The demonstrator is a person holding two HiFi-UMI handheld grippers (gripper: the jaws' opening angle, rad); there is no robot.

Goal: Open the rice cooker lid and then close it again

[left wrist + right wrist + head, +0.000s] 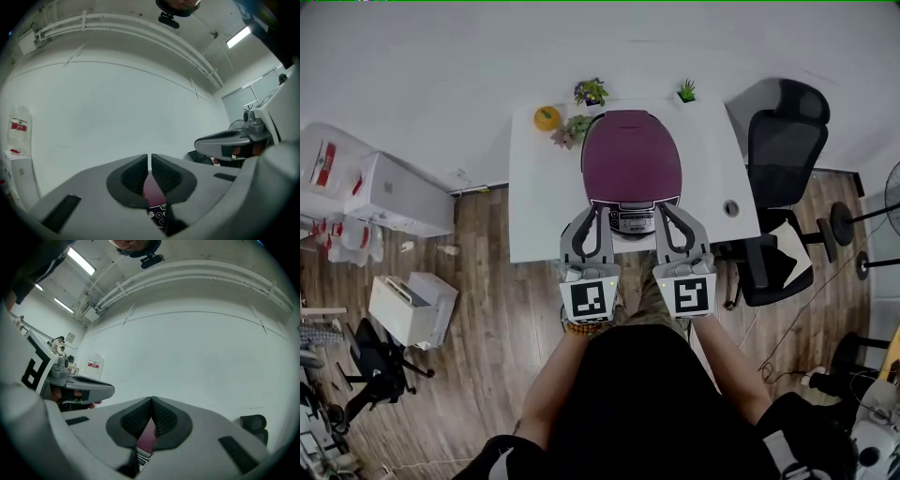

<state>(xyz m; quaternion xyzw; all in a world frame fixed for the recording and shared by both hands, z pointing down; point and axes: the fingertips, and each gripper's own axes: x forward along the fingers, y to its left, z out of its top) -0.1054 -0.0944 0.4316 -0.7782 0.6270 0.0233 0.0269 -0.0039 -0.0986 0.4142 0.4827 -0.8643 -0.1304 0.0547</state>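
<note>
Head view has the rice cooker (631,164) at the middle of the tabletop's (530,202) front edge, purple lid looking shut. My left gripper (592,214) and right gripper (667,212) hang just at its front, both pinched closed on nothing. The lid's hard, glossy plastic, probably slick and sprung. I'd press by the front panel (630,221), since the body's likely light enough to slide.

Rice cooker (632,192), upright on white table (534,206) near its front edge. Maroon domed lid (631,155) is down. Silver control panel (633,222) faces the person.
</note>
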